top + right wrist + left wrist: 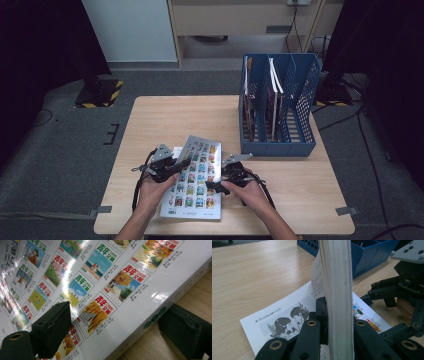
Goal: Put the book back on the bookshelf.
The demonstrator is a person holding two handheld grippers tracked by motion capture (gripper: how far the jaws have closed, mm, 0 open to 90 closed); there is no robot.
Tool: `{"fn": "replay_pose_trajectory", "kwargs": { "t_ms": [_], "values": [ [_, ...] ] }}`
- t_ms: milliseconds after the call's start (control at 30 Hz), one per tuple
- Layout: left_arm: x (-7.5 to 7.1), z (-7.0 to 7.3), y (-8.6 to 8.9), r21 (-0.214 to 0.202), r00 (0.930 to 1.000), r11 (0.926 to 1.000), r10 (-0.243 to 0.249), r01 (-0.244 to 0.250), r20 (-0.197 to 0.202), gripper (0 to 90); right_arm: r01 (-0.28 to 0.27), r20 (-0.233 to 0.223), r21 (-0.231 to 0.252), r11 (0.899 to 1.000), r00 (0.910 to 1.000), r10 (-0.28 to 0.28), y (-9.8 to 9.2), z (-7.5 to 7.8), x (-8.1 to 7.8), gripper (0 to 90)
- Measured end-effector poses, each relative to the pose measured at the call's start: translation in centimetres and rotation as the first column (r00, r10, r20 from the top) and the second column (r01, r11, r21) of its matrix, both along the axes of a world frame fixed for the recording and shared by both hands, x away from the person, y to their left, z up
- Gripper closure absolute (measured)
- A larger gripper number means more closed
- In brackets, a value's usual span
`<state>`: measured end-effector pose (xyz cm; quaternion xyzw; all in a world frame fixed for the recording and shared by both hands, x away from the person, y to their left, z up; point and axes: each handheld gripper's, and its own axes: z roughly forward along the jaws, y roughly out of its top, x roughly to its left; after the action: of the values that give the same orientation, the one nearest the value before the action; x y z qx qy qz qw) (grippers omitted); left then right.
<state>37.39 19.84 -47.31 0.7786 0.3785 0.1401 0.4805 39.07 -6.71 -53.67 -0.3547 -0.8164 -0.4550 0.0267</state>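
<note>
One glossy magazine lies near the table's front edge, its cover half lifted. Clamped on the raised cover and pages from the left is the left gripper. At the magazine's right edge, the right gripper has its jaws apart, one over the cover, one beside the spine. Farther right stands a blue file rack holding magazines.

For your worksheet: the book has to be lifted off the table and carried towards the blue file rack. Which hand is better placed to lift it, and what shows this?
Left. The left gripper is shut on the book, its page block clamped between the jaws. The right gripper only straddles the spine edge, one jaw over the cover, one beside it on the table.
</note>
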Motion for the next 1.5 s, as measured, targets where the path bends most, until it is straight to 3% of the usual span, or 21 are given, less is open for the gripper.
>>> {"fn": "replay_pose_trajectory", "kwargs": {
  "t_ms": [233, 367, 400, 467, 533, 567, 667, 700, 800, 867, 933, 967, 1100, 1267, 1500],
  "values": [
    [0.3, -0.7, 0.3, 0.003, 0.9999, 0.9999, 0.013, -0.013, -0.008, 81.6, 0.01, 0.0, 0.008, 1.0, 0.9999, -0.01, -0.1, -0.1, -0.1, 12.5],
    [0.9, -1.7, 0.7, 0.031, 0.998, 0.9985, 0.047, -0.046, -0.042, 76.1, 0.015, 0.014, 0.01, 1.0, 0.9998, -0.015, -0.1, -0.2, -0.2, 13.4],
    [1.3, -2.2, 1.2, 0.041, 0.9955, 0.9964, 0.076, -0.074, -0.057, 73.5, 0.015, 0.019, 0.008, 1.0, 0.9997, -0.015, -0.1, -0.2, -0.2, 13.5],
    [1.7, -2.5, 1.7, 0.095, 0.9855, 0.9836, 0.159, -0.153, -0.058, 63.3, 0.016, 0.021, 0.007, 1.0, 0.9997, -0.016, -0.1, -0.2, -0.2, 13.6],
    [1.9, -2.9, 2.3, 0.172, 0.9685, 0.9579, 0.243, -0.23, -0.056, 50.0, 0.016, 0.022, 0.006, 1.0, 0.9996, -0.016, -0.1, -0.2, -0.2, 13.7],
    [2.0, -2.9, 2.7, 0.184, 0.9632, 0.95, 0.265, -0.252, -0.048, 44.4, 0.016, 0.024, 0.007, 1.0, 0.9996, -0.016, -0.1, -0.2, -0.2, 13.7],
    [1.9, -2.7, 3.6, 0.158, 0.9536, 0.9451, 0.297, -0.286, -0.049, 39.7, 0.02, 0.023, 0.009, 1.0, 0.9995, -0.02, -0.1, -0.2, -0.3, 13.8],
    [1.8, -2.6, 3.7, 0.166, 0.9538, 0.9443, 0.296, -0.284, -0.05, 37.6, 0.019, 0.024, 0.008, 1.0, 0.9995, -0.019, -0.1, -0.2, -0.3, 13.7],
    [1.8, -3.2, 3.5, 0.227, 0.9655, 0.9479, 0.247, -0.223, -0.082, 34.3, 0.016, 0.024, 0.008, 1.0, 0.9996, -0.016, -0.1, -0.3, -0.3, 13.3],
    [1.8, -3.6, 3.3, 0.26, 0.9673, 0.9442, 0.234, -0.202, -0.098, 32.0, 0.015, 0.024, 0.013, 1.0, 0.9996, -0.015, -0.1, -0.3, -0.2, 12.1],
    [1.8, -3.7, 3.1, 0.253, 0.967, 0.9461, 0.234, -0.202, -0.101, 30.5, 0.013, 0.021, 0.016, 1.0, 0.9997, -0.013, -0.1, -0.3, -0.2, 11.6],
    [1.9, -3.8, 2.7, 0.221, 0.9677, 0.9557, 0.223, -0.194, -0.117, 30.0, 0.004, 0.027, 0.012, 1.0, 0.9996, -0.004, -0.1, -0.3, -0.2, 11.4],
    [1.9, -4.3, 2.3, 0.218, 0.9695, 0.9605, 0.205, -0.172, -0.135, 28.6, -0.002, 0.03, 0.009, 1.0, 0.9996, 0.001, -0.1, -0.3, -0.2, 10.7],
    [1.9, -4.8, 2.7, 0.167, 0.9674, 0.9698, 0.203, -0.177, -0.152, 27.0, -0.008, 0.033, 0.009, 1.0, 0.9994, 0.008, -0.1, -0.3, -0.1, 12.0],
    [1.9, -5.0, 2.6, 0.153, 0.9647, 0.9711, 0.207, -0.183, -0.163, 23.7, -0.01, 0.019, 0.025, 1.0, 0.9998, 0.009, 0.1, -0.1, 0.1, 16.1]
  ]
}}
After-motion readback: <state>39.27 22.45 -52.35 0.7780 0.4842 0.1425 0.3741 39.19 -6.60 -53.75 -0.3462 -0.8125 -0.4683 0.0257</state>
